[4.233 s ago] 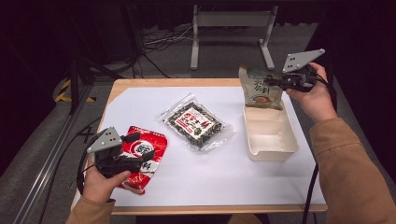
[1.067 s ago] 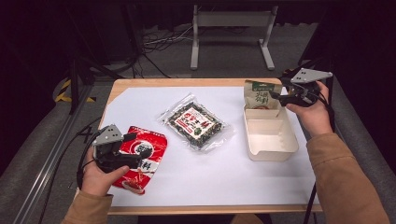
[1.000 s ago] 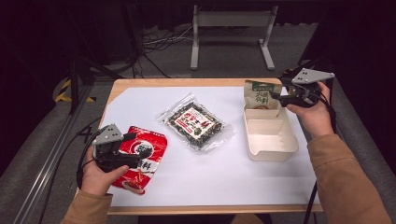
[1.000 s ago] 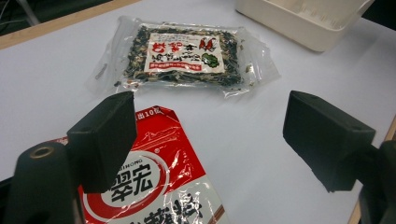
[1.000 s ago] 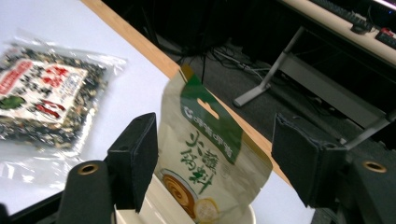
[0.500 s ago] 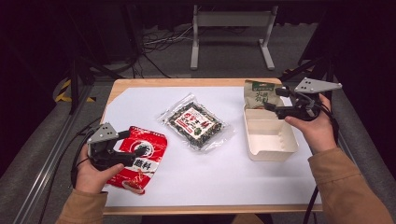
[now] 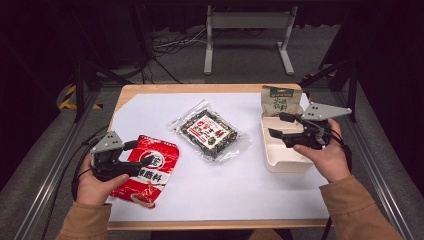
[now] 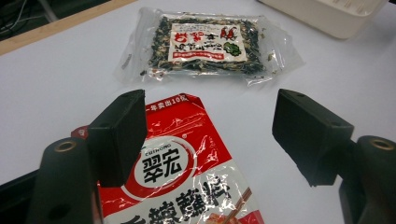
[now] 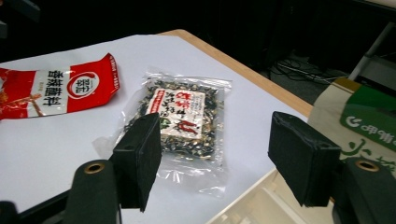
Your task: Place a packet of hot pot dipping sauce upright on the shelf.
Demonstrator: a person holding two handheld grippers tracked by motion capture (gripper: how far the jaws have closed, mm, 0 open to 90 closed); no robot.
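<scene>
While the left hand-held gripper (image 7: 142, 161) hovered over the red packet (image 7: 150, 167) at about eight o'clock on the desk (image 7: 200, 205), its jaws stood apart, having just been narrowing, with the packet's top edge lying beneath the gap rather than pinched by the pads. In the left gripper view the red packet (image 8: 187, 177) lay flat on the white sheet, its upper corner between the two black jaws, and the clear packet of dark seaweed (image 8: 208, 46) lay beyond it at twelve o'clock, apart from it.

The right hand-held gripper (image 7: 278, 126) was held above the cream tray (image 7: 280, 162) at about three o'clock on the desk, jaws apart and nothing between them; they too had just been narrowing a little. It pointed toward the middle of the desk, where the seaweed packet (image 7: 210, 134) lay tilted. A green-and-white pouch (image 7: 280, 101) stood upright at the tray's far end, touching it.
</scene>
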